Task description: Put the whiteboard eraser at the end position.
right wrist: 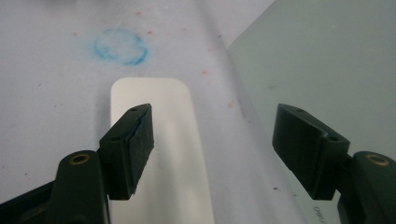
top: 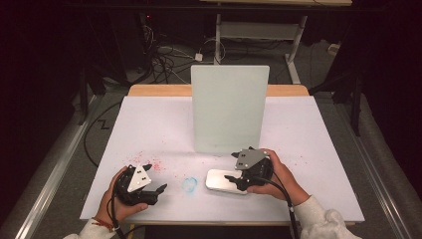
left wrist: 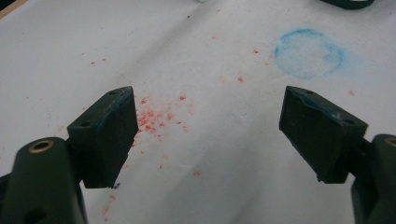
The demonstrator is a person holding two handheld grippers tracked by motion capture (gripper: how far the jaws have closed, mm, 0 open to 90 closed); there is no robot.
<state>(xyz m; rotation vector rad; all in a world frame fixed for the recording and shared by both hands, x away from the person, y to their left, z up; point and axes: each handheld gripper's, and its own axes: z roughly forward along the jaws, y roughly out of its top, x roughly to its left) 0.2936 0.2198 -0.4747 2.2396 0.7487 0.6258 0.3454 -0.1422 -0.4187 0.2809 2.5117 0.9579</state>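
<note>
Seemingly untouched, the white slab (right wrist: 159, 154) lies under the wide-open right gripper (right wrist: 212, 140); left gripper (left wrist: 205, 135) gapes too.

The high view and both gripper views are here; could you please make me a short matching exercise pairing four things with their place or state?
Things:
1. white flat block
2. blue ring mark
3. pale upright board
4. left gripper

Descriptions:
A. stands at the table's middle
B. open over red specks
C. lies flat beneath the right gripper
D. stain between the two grippers

Pairs: 1-C, 2-D, 3-A, 4-B
</note>
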